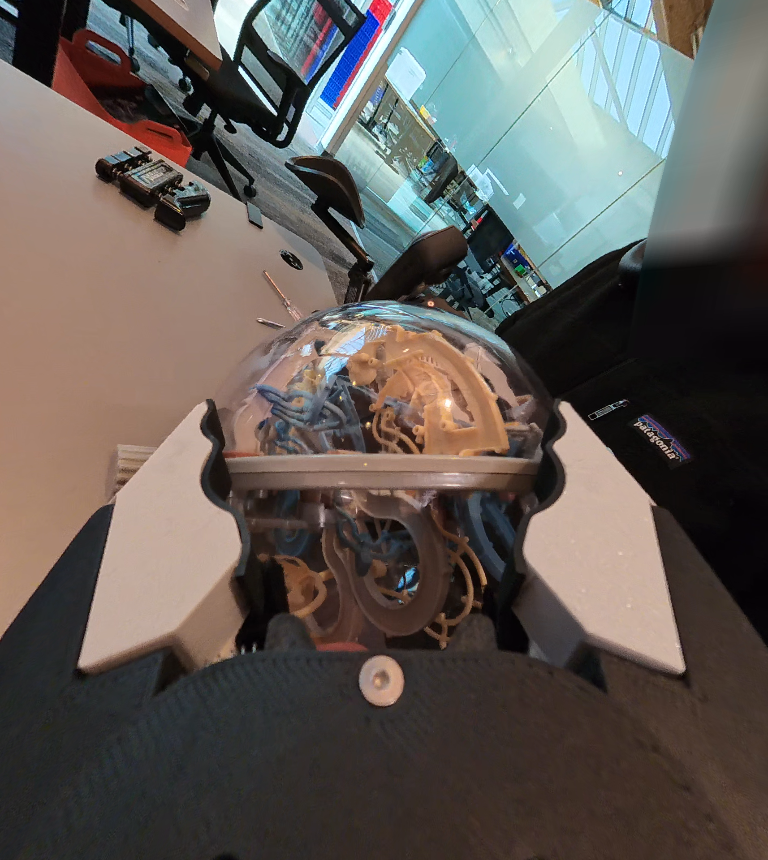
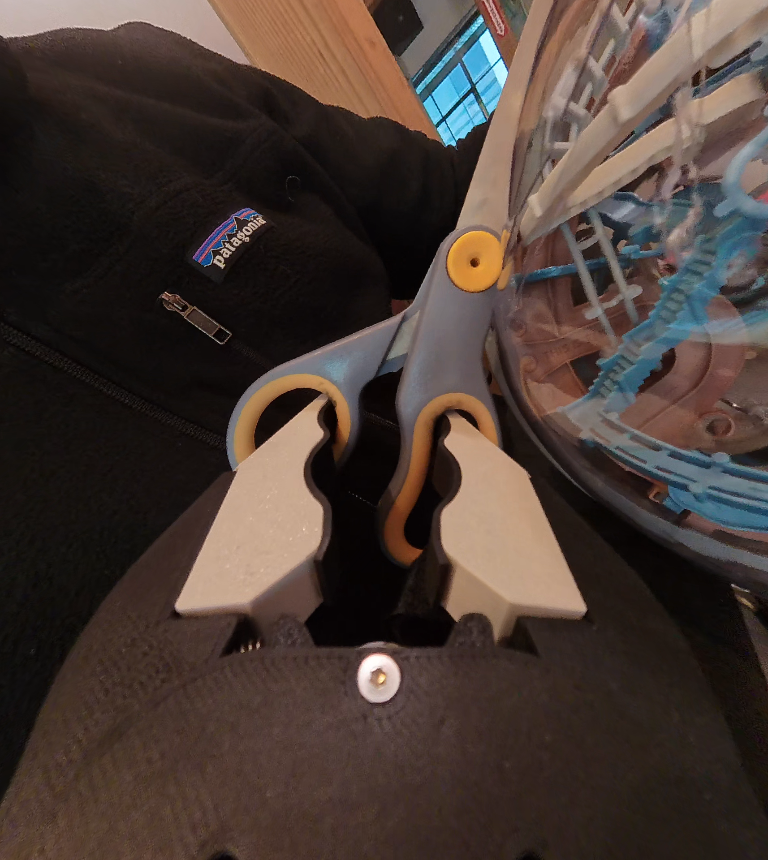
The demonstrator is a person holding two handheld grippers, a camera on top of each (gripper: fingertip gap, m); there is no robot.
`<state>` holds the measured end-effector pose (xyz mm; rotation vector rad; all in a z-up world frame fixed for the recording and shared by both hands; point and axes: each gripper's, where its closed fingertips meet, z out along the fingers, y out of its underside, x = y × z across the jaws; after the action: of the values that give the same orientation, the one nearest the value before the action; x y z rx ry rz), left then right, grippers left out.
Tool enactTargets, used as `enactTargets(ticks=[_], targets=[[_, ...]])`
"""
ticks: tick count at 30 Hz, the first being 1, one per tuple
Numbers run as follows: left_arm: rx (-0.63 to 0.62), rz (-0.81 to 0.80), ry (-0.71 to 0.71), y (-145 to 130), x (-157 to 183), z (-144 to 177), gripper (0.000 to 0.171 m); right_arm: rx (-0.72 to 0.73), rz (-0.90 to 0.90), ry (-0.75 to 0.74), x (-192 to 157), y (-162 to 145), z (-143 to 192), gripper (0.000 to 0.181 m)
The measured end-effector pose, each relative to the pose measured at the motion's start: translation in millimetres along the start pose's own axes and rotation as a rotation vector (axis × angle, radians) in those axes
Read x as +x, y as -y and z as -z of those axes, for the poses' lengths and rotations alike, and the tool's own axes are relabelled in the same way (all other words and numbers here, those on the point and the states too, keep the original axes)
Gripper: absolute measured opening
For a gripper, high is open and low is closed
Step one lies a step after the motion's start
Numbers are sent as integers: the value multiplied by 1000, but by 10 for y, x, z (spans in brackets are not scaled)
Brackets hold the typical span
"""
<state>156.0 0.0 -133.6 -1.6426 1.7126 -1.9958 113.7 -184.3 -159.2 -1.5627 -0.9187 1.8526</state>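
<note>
I am holding the left gripper [image 1: 380, 488] clamped on a clear maze ball [image 1: 380, 446], its fingers [image 1: 158, 535] pressing either side of the grey band around the ball's middle. The ball is sitting directly ahead between them, filled with cream, blue and grey tracks. Beyond it the pale worktop [image 1: 47, 325] is carrying a black device [image 1: 154, 186] and a small screwdriver [image 1: 279, 298], well apart from the ball. My right gripper [image 2: 384, 428] is standing apart, one fingertip threaded through each loop of the grey-and-yellow scissors [image 2: 419, 363], carrying them from inside the handles. Their long axis is running forward and up from the gripper, the blades lying against the ball's band to the right. A person's black fleece [image 2: 117, 209] is filling the left.
</note>
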Motion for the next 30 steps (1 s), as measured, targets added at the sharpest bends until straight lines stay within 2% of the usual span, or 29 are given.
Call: enactTargets(ticks=[1, 8, 11, 15, 18, 30], targets=[[4, 1, -2, -2, 10, -9, 130, 3, -5, 3, -13, -10, -12, 35], [70, 15, -33, -7, 53, 0, 120, 10, -40, 62, -139, -49, -41, 43], [80, 33, -39, -8, 31, 2, 120, -1, -126, 128, -232, -38, 9, 44], [77, 35, -54, 9, 30, -59, 120, -71, -126, 66, -266, -61, 62, 44], [67, 25, -64, 18, 49, -93, 120, -86, -161, 73, -304, -158, 87, 43], [99, 59, -30, 26, 34, -117, 120, 28, -97, 0, -279, -202, 120, 40]])
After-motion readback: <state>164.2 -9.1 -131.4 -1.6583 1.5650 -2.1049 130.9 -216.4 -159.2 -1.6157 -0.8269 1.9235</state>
